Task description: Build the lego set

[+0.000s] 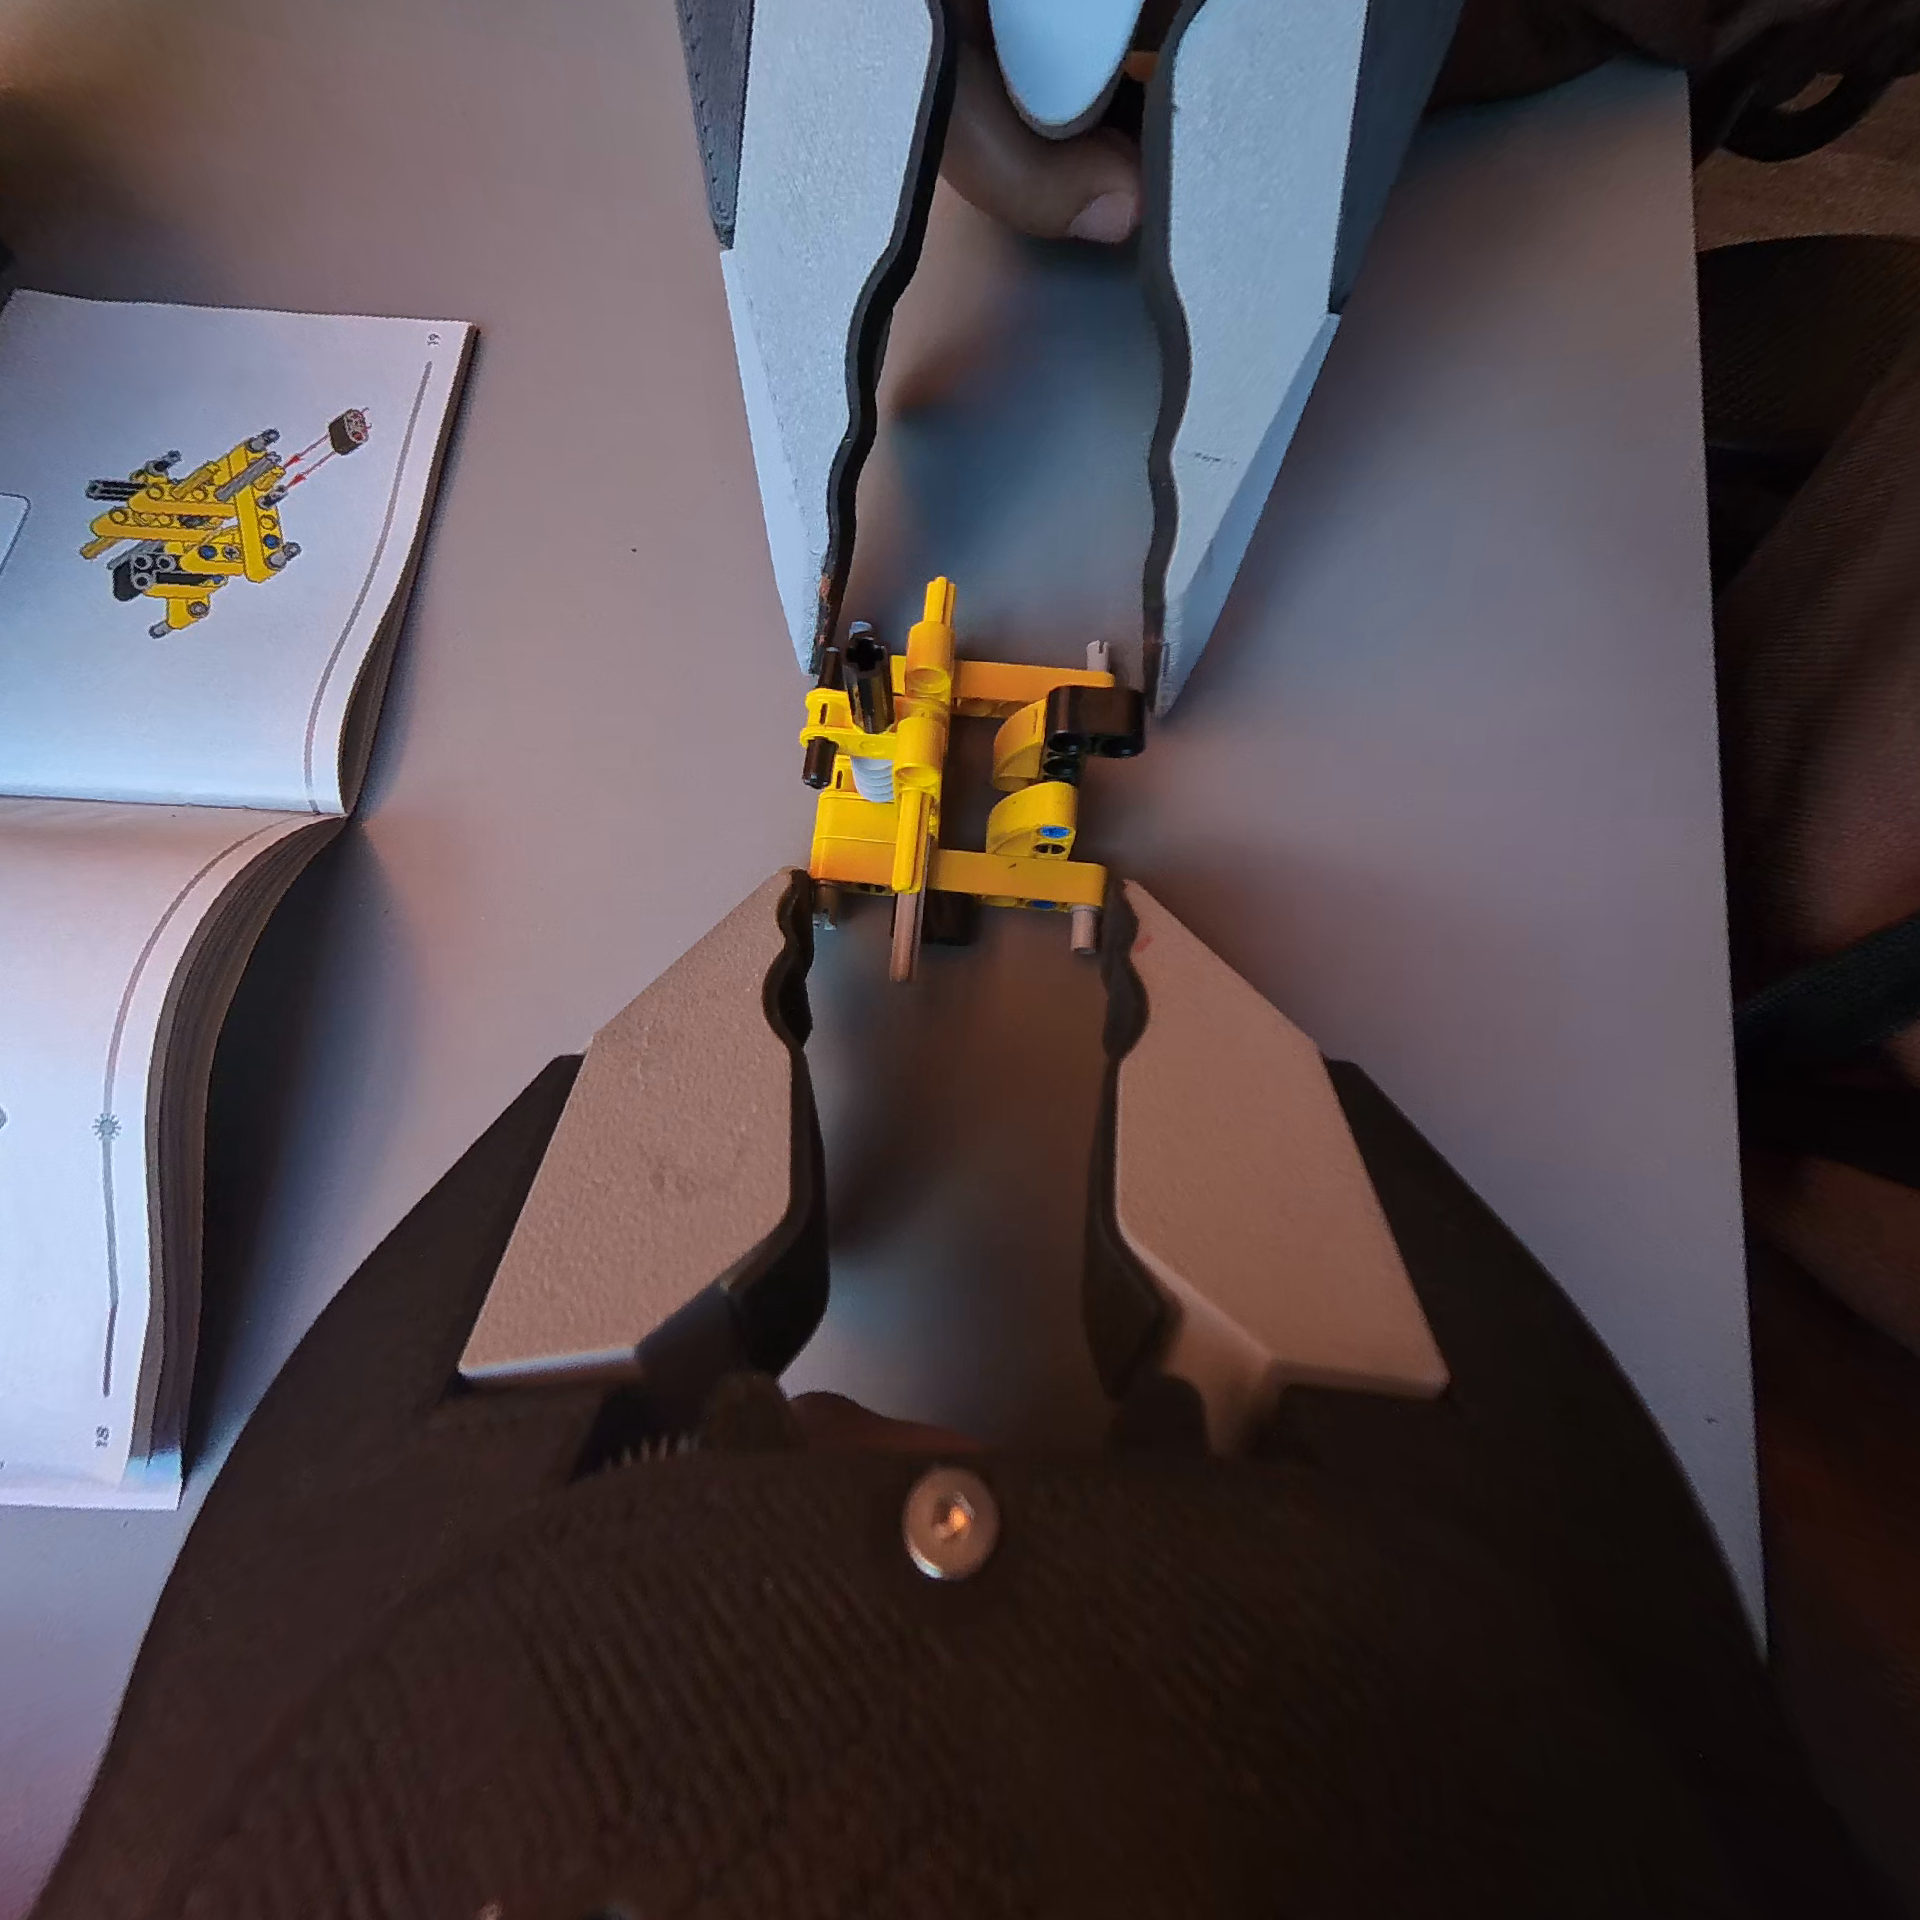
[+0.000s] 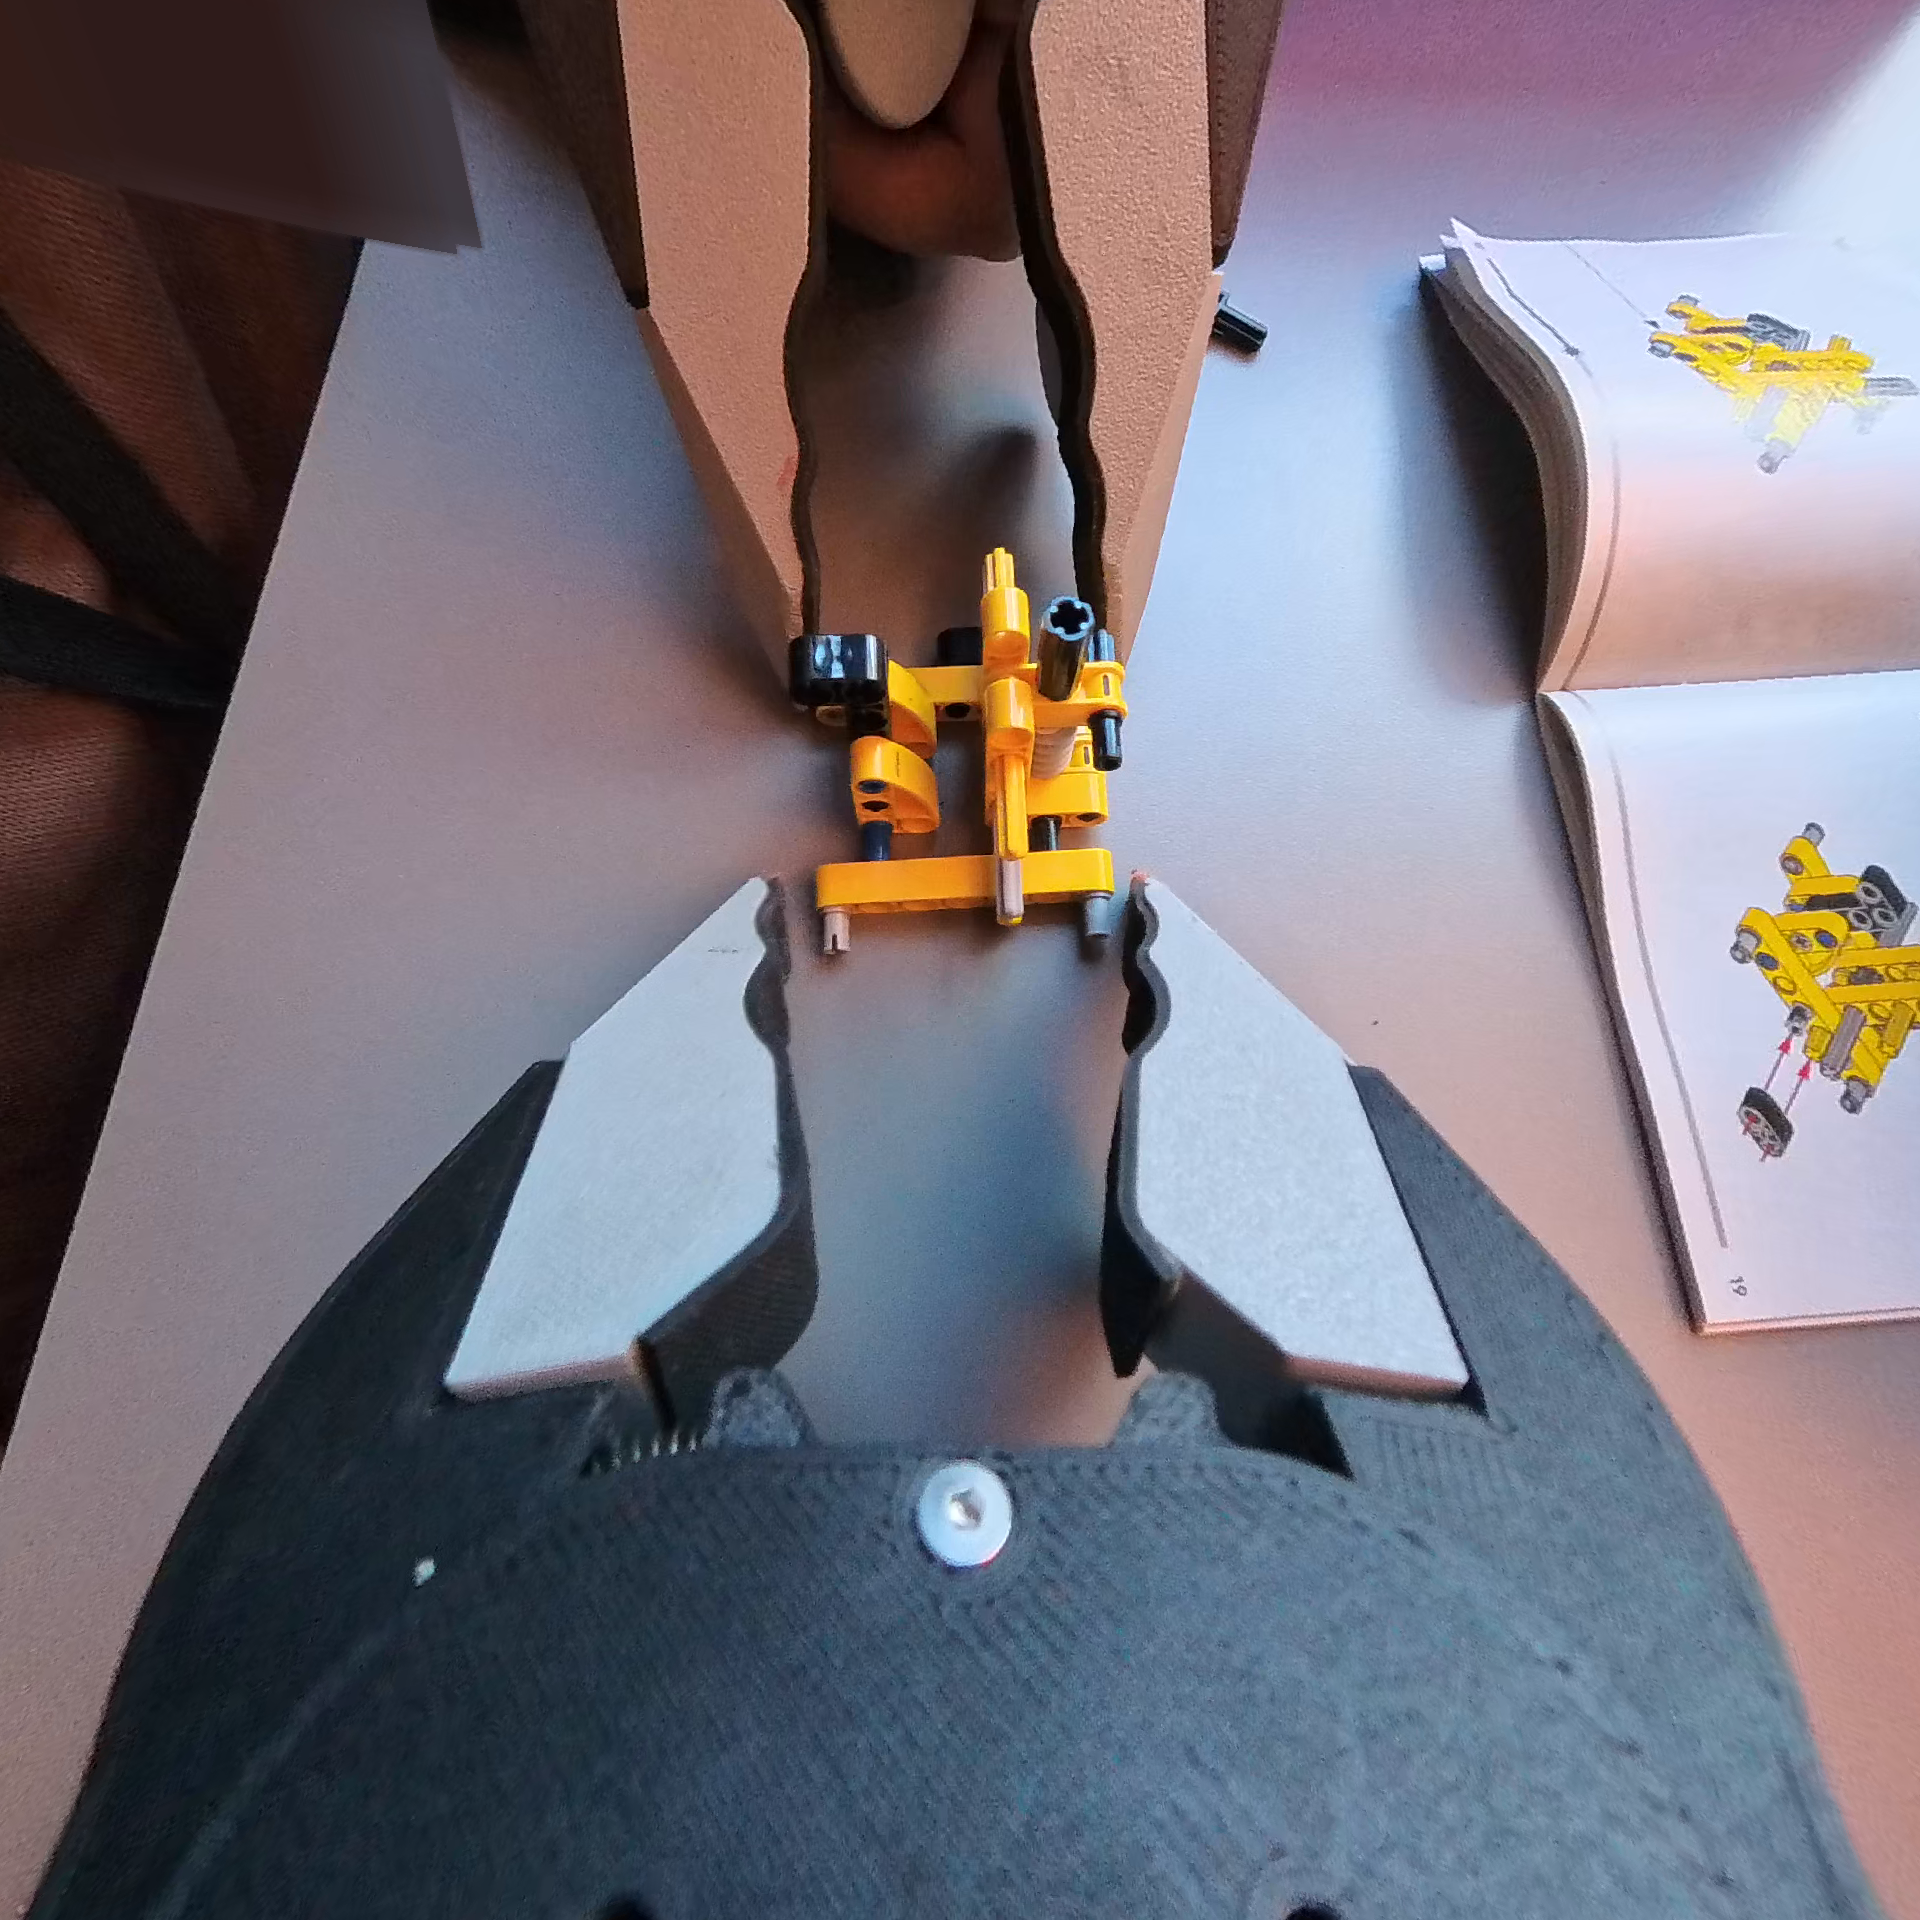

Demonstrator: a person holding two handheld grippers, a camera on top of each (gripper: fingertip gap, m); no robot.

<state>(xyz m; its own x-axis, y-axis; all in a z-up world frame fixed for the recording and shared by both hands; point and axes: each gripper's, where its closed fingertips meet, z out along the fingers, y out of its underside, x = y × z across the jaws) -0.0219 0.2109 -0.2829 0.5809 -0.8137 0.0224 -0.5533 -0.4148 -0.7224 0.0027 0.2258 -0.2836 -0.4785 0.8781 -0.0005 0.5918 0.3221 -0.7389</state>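
I have both grippers facing each other across the grey table (image 1: 1455, 727), and the yellow lego assembly (image 1: 956, 769) sits on the tabletop between them. In the left wrist view, my left gripper (image 1: 954, 904) has its fingers spread wide — the tips stand at either end of the near yellow beam, close to its grey pins, but I can't tell whether they actually touch. Across from it, the right gripper (image 1: 987, 665) is also spread, its tips reaching down to the far side of the build; one tip sits right beside the black connector (image 1: 1101, 717) at the far right corner, the other beside a black axle piece (image 1: 868, 686) that stands up at the far left. From the right wrist view the same layout reads mirrored: my right gripper (image 2: 956, 904) is open around the near yellow beam (image 2: 961, 878), and the left gripper (image 2: 951, 634) comes down behind the model, its fingers flanking the black connector and the upright black piece. A yellow axle (image 2: 1003, 727) runs along the middle of the assembly, with two curved yellow panels (image 2: 894, 790) to one side. The open instruction booklet (image 1: 208, 582) lies flat on the table well off to the side, showing printed drawings of the yellow model. A small black pin (image 2: 1242, 324) lies loose on the table behind the left gripper — apart from the build.
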